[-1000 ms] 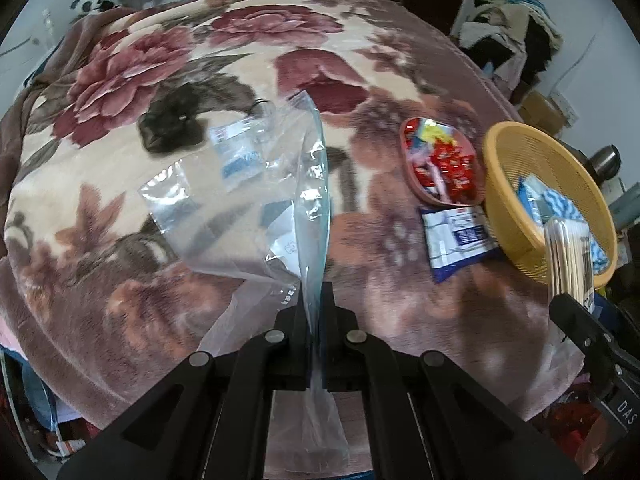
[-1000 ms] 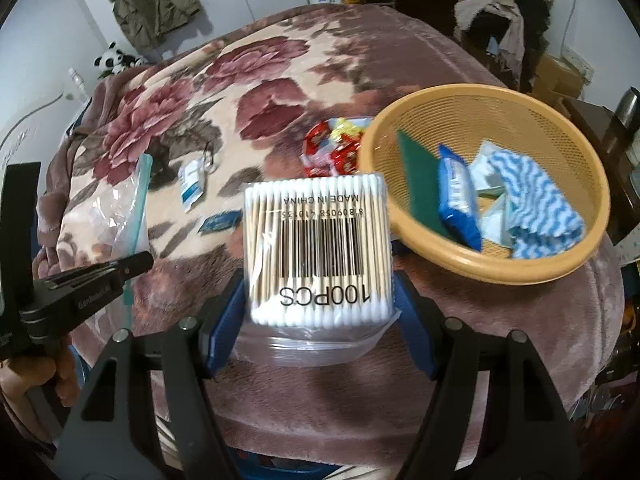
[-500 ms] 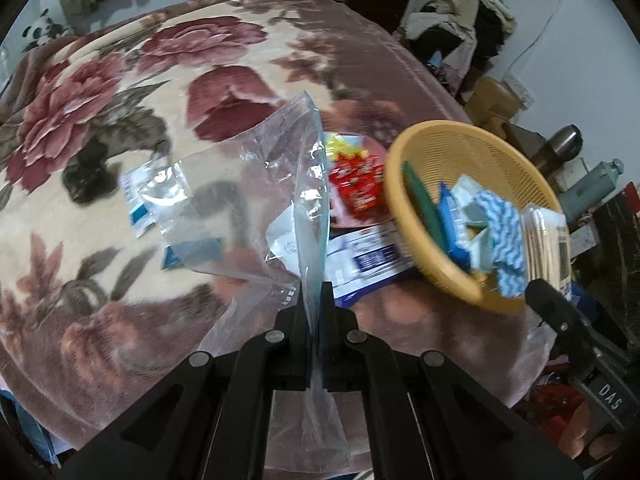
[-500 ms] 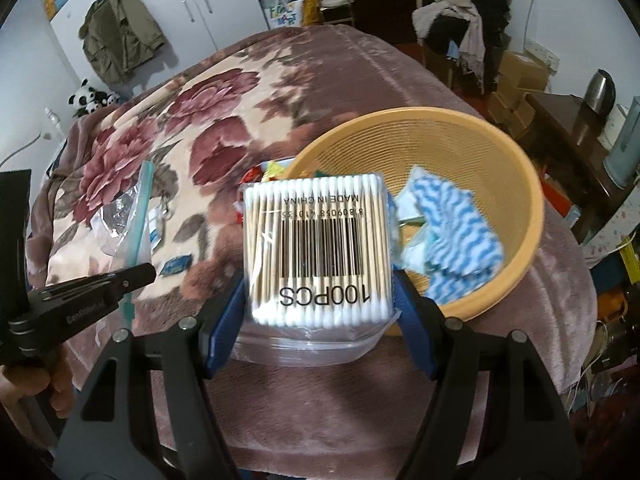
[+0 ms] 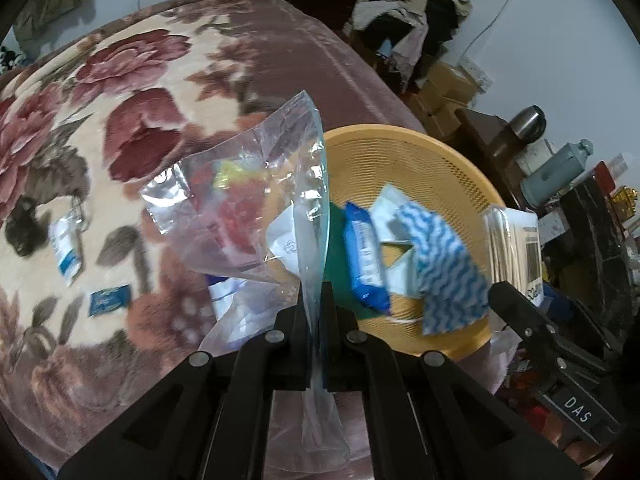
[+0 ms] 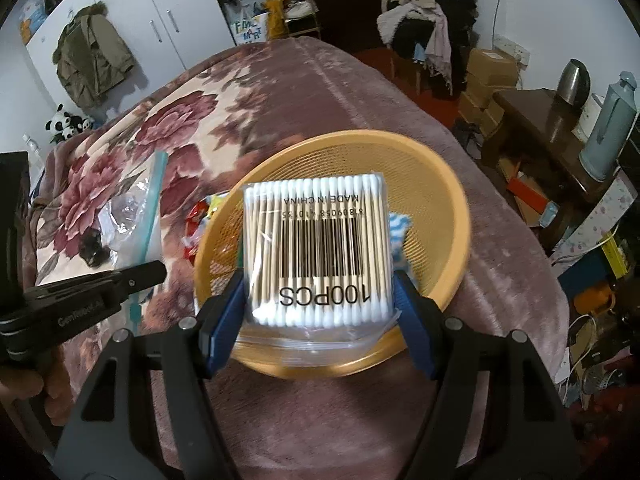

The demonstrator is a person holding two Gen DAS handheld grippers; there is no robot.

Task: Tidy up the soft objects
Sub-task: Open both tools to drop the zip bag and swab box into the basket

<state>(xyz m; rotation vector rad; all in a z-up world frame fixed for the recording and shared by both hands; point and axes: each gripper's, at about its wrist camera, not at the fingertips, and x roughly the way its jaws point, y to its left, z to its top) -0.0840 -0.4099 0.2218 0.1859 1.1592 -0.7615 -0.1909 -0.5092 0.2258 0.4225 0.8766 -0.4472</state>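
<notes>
Clear plastic of a zip bag (image 5: 256,216) is what my left hand-held gripper (image 5: 316,312) pinches, jaws fully closed on its edge, left of the yellow basket (image 6: 448,208). My right hand-held gripper (image 6: 320,300) clamps the cotton swab pack (image 6: 320,248) between its blue pads (image 6: 224,312), above the basket on the floral blanket (image 5: 132,92).

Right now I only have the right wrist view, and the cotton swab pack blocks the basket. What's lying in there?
Observer: A blue wipes packet, a blue-and-white wavy cloth and a green pad lie in the basket.
Operator: And on my left, is anything actually gripped?
Observer: Yes. The left hand-held gripper is shut on the edge of a clear zip bag, which hangs open above the blanket.
</notes>
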